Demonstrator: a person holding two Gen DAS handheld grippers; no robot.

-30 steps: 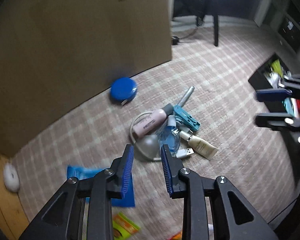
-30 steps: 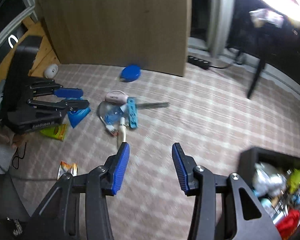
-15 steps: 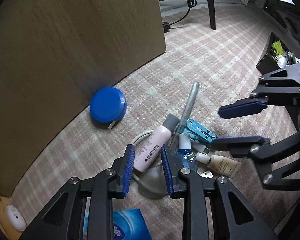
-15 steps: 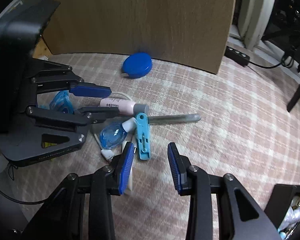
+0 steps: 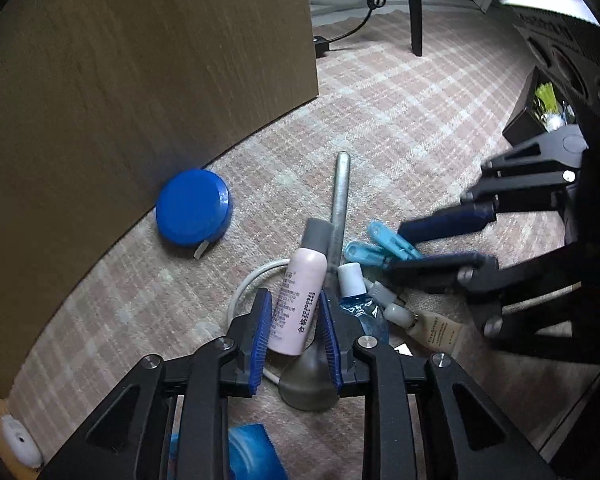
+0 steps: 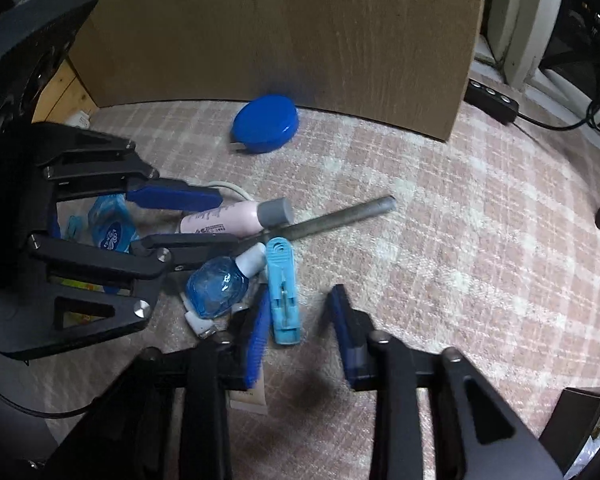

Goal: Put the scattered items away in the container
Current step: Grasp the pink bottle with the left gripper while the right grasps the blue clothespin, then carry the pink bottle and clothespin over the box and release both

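A pile of small items lies on the checked carpet. My left gripper [image 5: 294,330] is open with its blue pads either side of a pink bottle [image 5: 298,308] with a grey cap; it also shows in the right wrist view [image 6: 220,218]. My right gripper [image 6: 300,324] is open with its pads astride a light blue clothes peg [image 6: 283,292], also seen from the left wrist [image 5: 380,246]. Beside them lie a small clear blue bottle [image 6: 218,284], a grey metal rod [image 6: 332,220], a beige tube [image 5: 432,330] and a white cable [image 5: 248,284]. A black container [image 5: 534,108] stands far right.
A round blue tape measure [image 6: 266,124] lies against a brown wooden panel [image 6: 284,28]. A blue tissue pack [image 6: 110,224] lies behind the left gripper. A power strip [image 6: 490,100] and cables lie at the back right. A chair leg [image 5: 416,20] stands further back.
Both grippers have moved down and in toward the pile. The left pads now straddle the pink bottle and the right pads straddle the blue peg.
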